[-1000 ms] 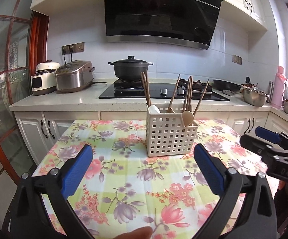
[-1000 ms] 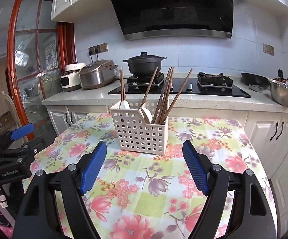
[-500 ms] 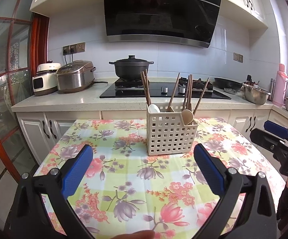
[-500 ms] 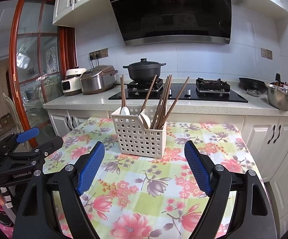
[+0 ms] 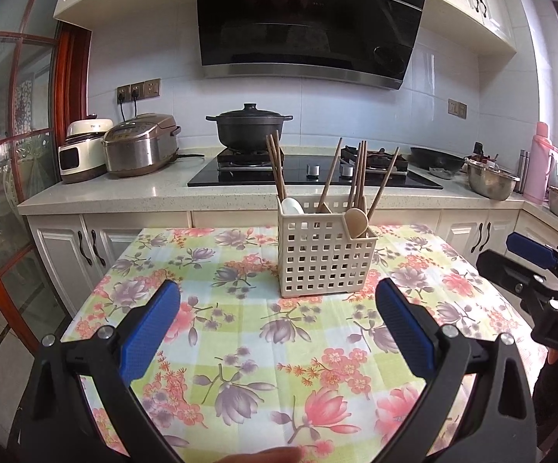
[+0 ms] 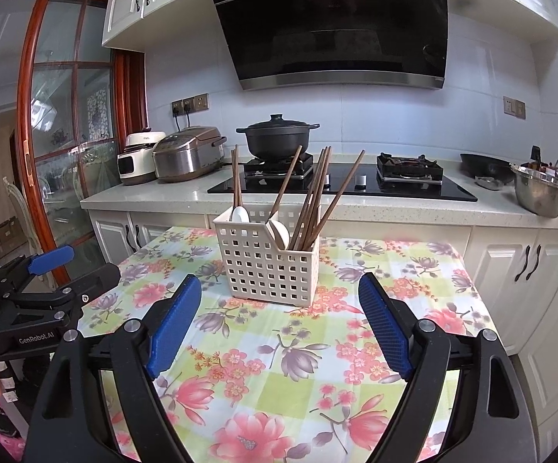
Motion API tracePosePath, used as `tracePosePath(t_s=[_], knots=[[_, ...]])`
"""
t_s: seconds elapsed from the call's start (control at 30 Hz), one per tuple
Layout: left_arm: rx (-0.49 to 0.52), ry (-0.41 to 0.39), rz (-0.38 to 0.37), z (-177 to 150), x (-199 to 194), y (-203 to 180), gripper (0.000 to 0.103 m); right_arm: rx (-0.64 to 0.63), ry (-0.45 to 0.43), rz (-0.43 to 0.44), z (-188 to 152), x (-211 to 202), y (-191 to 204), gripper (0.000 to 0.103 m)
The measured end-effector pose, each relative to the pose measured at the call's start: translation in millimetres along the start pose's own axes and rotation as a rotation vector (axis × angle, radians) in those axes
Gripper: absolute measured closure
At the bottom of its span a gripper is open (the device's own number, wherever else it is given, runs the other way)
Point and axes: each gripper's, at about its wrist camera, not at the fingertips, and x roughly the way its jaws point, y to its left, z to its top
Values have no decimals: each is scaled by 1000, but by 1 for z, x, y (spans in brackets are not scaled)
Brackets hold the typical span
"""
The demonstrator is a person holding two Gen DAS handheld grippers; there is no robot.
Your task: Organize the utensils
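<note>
A cream lattice utensil basket [image 5: 327, 258] stands on the floral tablecloth [image 5: 240, 347]. It holds several brown chopsticks [image 5: 277, 169], a white spoon [image 5: 292, 206] and a wooden spoon [image 5: 357, 222]. My left gripper [image 5: 277, 297] hovers open just short of the basket, nothing between its blue pads. The right wrist view shows the same basket [image 6: 269, 266] and chopsticks [image 6: 317, 193] ahead of my right gripper [image 6: 279, 281], which is also open and empty. Each gripper appears at the edge of the other's view: right gripper [image 5: 530, 258], left gripper [image 6: 47, 270].
Behind the table runs a stone counter [image 5: 124, 196] with a black hob, a black lidded pot [image 5: 248, 127], two rice cookers [image 5: 139, 146], a steel bowl [image 5: 491, 181] and a pink flask [image 5: 545, 162]. A red-framed glass door [image 6: 66, 154] is at the left.
The right gripper's pads have spread a little wider. The basket and the left gripper have not moved.
</note>
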Motion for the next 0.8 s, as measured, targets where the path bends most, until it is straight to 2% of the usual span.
tracePosePath(t_s=[0.5, 0.8], knots=[[3, 0, 1, -1, 0, -2, 5, 1, -6, 4, 0, -3, 1, 23], [-12, 15, -65, -3, 4, 1, 5, 0, -15, 11, 2, -6, 2, 23]])
